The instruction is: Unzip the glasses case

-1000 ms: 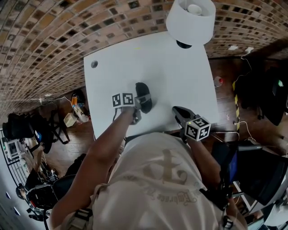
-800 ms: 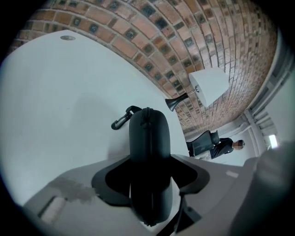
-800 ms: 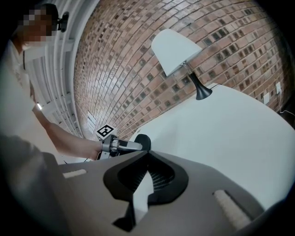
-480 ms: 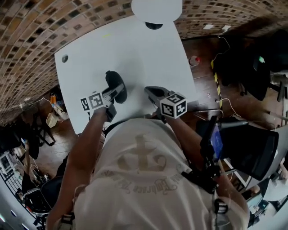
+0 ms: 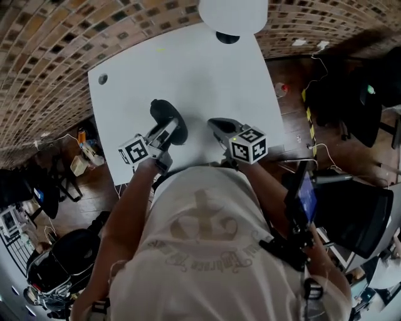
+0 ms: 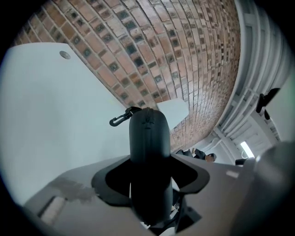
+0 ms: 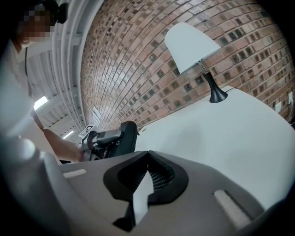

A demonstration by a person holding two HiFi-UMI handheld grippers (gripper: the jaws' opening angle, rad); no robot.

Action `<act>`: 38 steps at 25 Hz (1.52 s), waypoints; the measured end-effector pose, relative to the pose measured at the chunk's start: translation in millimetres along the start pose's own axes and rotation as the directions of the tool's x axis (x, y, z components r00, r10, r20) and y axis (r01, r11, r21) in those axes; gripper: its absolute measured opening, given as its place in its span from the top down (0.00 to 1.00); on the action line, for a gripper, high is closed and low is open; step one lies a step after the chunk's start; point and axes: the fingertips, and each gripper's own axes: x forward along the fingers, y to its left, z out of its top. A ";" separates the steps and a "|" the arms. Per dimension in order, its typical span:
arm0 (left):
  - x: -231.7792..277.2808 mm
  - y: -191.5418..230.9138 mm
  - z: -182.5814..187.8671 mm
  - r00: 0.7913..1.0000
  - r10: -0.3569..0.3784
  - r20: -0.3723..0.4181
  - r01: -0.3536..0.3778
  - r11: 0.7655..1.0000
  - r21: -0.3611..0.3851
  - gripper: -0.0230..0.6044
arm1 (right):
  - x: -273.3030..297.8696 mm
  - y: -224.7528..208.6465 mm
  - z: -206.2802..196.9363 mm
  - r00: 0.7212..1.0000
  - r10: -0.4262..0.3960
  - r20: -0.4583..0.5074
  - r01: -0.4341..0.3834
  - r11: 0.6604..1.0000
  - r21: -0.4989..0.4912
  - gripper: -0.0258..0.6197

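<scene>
From the head view, the left gripper grasps the black glasses case by one end near the desk's front edge, likely to steady it for the right gripper nearby. In the left gripper view, the case looks closed, its contents unseen, with a clip at the far end. In the right gripper view, the jaws are clenched and empty.

You face a white table. At its 12 o'clock edge stands a lamp, a white shade over a black base. A small round grommet sits near the table's 10 o'clock corner. A brick wall runs behind the table from 9 to 1 o'clock. At your 4 o'clock a black chair stands on the wood floor. A white cable trails at 2 o'clock.
</scene>
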 end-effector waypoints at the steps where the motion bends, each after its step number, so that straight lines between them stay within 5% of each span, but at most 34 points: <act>1: -3.5 -1.1 0.5 1.000 -0.005 0.001 0.005 1.000 -0.001 0.55 | 0.9 2.1 0.0 1.000 -0.003 -0.001 0.003 1.000 -0.002 0.95; 8: -37.6 -22.0 9.1 0.992 -0.119 0.039 0.120 0.993 -0.014 0.55 | 14.7 32.4 -2.3 1.000 -0.002 -0.004 0.001 0.999 -0.033 0.95; 14: -69.8 -43.7 31.5 0.970 -0.191 0.149 0.190 0.982 0.025 0.54 | 27.9 56.9 -6.1 1.000 0.007 0.000 -0.007 0.997 -0.072 0.95; 22: -86.1 -51.2 54.8 0.965 -0.156 0.212 0.148 0.988 0.049 0.54 | 32.4 91.1 -3.6 0.999 0.029 0.026 -0.025 0.990 -0.137 0.95; 29: -79.4 -76.5 78.2 0.934 -0.217 0.284 0.239 0.970 -0.043 0.54 | 27.2 116.3 9.5 0.998 0.042 0.046 -0.029 0.967 -0.254 0.95; 38: -61.1 -93.0 89.3 0.931 -0.251 0.264 0.280 0.957 -0.077 0.54 | 27.1 142.4 11.3 0.997 0.076 0.034 -0.057 0.921 -0.386 0.95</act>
